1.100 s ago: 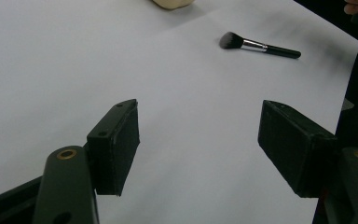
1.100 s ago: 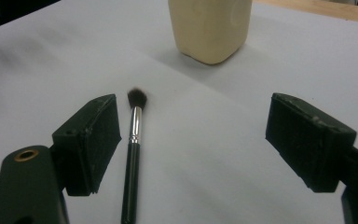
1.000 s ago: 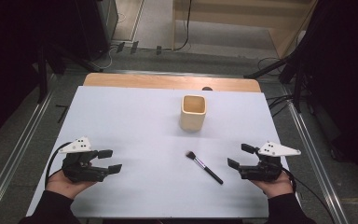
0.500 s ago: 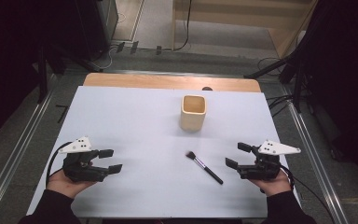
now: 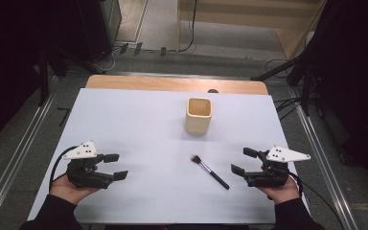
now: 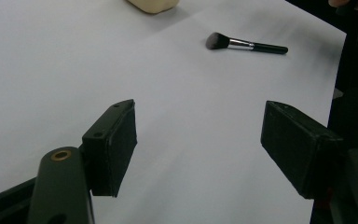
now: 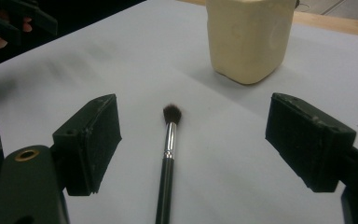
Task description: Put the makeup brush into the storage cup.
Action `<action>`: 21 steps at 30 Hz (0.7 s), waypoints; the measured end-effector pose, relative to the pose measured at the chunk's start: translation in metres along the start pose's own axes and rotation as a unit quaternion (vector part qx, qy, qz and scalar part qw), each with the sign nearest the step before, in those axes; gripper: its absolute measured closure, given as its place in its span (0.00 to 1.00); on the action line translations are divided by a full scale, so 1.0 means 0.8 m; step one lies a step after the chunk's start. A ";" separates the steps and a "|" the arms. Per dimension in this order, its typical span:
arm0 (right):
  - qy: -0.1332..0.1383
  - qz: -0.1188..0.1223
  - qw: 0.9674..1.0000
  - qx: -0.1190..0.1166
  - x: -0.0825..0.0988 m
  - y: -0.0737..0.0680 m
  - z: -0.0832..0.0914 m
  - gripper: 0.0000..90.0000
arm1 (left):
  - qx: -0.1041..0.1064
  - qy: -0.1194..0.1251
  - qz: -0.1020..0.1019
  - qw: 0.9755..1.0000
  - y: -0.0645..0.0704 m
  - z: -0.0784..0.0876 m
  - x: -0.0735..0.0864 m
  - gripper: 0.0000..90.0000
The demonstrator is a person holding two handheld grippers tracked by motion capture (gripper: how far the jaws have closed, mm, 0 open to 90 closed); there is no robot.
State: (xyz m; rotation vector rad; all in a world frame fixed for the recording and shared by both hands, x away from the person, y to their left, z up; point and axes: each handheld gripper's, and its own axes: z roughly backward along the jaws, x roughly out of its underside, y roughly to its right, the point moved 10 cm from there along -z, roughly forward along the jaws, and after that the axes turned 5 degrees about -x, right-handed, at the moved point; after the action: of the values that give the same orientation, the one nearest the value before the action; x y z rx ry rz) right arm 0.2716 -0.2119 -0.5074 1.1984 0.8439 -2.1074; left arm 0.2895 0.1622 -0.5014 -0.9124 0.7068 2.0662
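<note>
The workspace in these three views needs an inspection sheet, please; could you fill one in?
Surface: white sheet over a wooden table, its far edge bare.
Job's things: makeup brush lies flat, bristles toward the cream cup, which stands upright, apart from it.
Clutter: nothing seen.
Grippers: left gripper open, holding nothing; right gripper open, the brush lined up between its jaws, untouched.
Cables: a black cable trails from the left gripper; more lie on the floor.
Surroundings: metal rails either side, dark stands behind.
</note>
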 end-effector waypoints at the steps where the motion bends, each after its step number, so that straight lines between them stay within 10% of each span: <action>1: -0.001 -0.001 1.000 0.002 0.001 0.001 0.000 0.21 | 0.000 0.001 -0.002 1.000 0.000 0.000 -0.001 0.31; 21: 0.007 -0.001 1.000 -0.001 -0.003 -0.002 0.001 0.22 | -0.005 0.003 0.007 1.000 -0.007 0.004 0.003 0.30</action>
State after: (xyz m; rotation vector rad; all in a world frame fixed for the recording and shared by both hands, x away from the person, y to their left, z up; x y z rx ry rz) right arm 0.2711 -0.2116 -0.5047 1.2132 0.8528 -2.1026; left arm 0.2919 0.1691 -0.5022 -0.9207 0.7089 2.0825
